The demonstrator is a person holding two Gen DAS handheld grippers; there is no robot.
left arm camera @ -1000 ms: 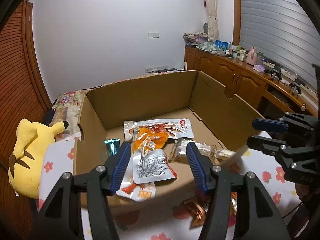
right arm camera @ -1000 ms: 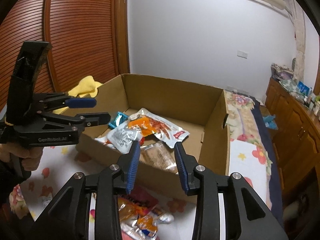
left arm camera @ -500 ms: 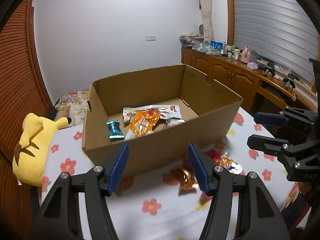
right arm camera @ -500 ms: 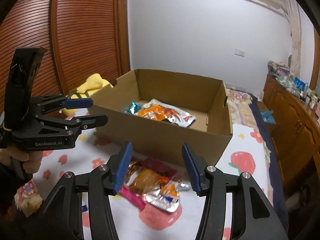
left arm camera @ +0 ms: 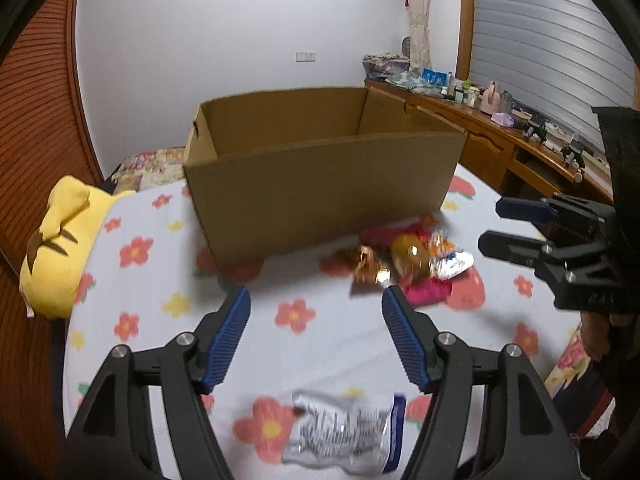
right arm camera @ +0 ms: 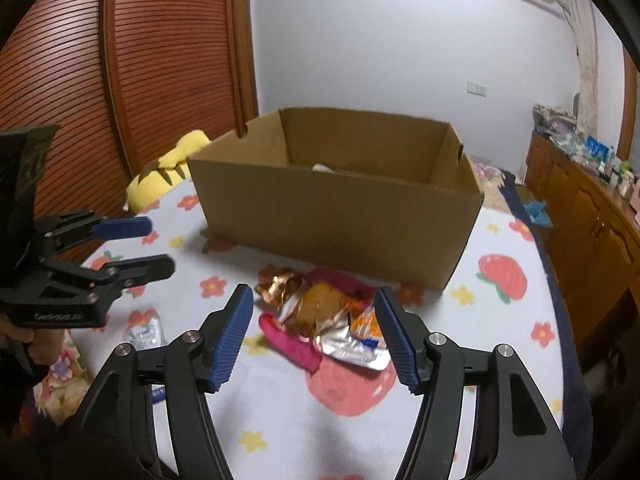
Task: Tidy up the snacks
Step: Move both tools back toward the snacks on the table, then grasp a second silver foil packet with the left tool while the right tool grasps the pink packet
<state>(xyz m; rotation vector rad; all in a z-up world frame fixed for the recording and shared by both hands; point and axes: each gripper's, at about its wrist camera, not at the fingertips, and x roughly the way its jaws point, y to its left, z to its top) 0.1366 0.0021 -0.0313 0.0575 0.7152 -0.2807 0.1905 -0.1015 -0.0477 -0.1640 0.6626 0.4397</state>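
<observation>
Left wrist view shows your left gripper (left arm camera: 316,336) with its blue-padded jaws spread wide and nothing between them, hovering over the flower-print sheet (left arm camera: 320,344). Just below it, close to the camera, a silver snack packet (left arm camera: 344,436) with a blue edge lies flat on the sheet, blurred. Ahead of you stands the open cardboard box (left arm camera: 320,188), its near wall facing you, so you cannot see its floor from here. To the right of the box's near corner, a small pile of snacks (left arm camera: 408,264) sits on the sheet, touching or nearly touching the box's base: a coppery foil wrapper, an orange packet, a pink one and a silver-white one, overlapping each other. Your right gripper (left arm camera: 508,224) shows at the right edge, near that pile. A yellow plush toy (left arm camera: 60,248) lies at the left edge of the bed, well apart from the snacks. Right wrist view has your right gripper (right arm camera: 316,336) also spread apart and empty, with the same pile of snacks (right arm camera: 324,320) lying between and just beyond its fingertips, in front of the box (right arm camera: 336,216). Your left gripper (right arm camera: 132,244) appears on the left, jaws parted, near a silver packet (right arm camera: 146,332) on the sheet.
</observation>
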